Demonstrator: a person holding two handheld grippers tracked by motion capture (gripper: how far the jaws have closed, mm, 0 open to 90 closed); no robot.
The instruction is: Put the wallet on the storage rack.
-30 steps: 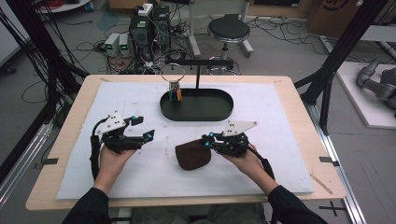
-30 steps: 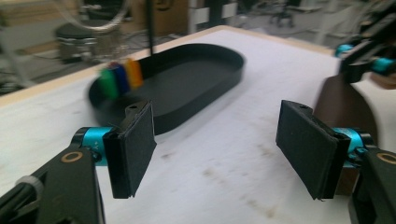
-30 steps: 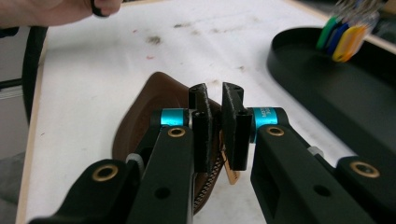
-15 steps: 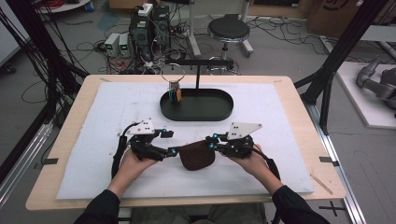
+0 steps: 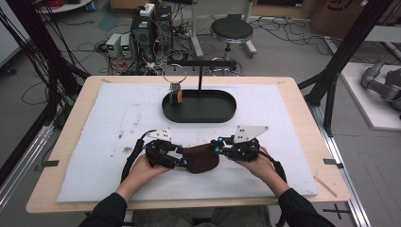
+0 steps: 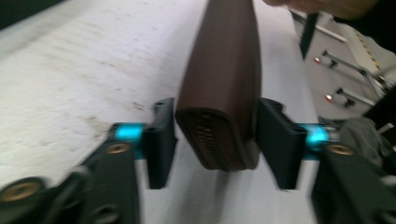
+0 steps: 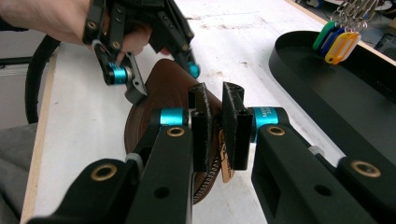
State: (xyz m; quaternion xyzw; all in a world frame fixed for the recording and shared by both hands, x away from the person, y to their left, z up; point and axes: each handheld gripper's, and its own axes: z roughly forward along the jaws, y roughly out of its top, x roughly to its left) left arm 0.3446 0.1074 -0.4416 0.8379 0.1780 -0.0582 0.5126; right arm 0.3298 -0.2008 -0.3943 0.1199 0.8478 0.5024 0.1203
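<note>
A brown leather zip pouch (image 5: 201, 158) lies on the white mat between my two grippers. My left gripper (image 5: 183, 160) has come in at its left end. In the left gripper view the zipped end of the pouch (image 6: 219, 93) sits between the jaws of the left gripper (image 6: 212, 140), which have just been closing, and both pads touch its sides. My right gripper (image 5: 216, 147) is at the pouch's right end. In the right gripper view the right gripper (image 7: 214, 126) is pinched shut on the rim of the pouch (image 7: 163, 84), a tan tab hanging below, with the left gripper (image 7: 161, 79) beyond.
A black oval tray (image 5: 231, 106) stands behind the pouch at mid table, with a black T-shaped stand (image 5: 200, 75) rising from it. A ring of coloured key tags (image 5: 176, 94) hangs over its left end. The white mat (image 5: 118, 118) covers most of the wooden table.
My left gripper has moved right across the mat to the pouch, and its jaws have closed in around the pouch's left end. The right gripper has stayed put.
</note>
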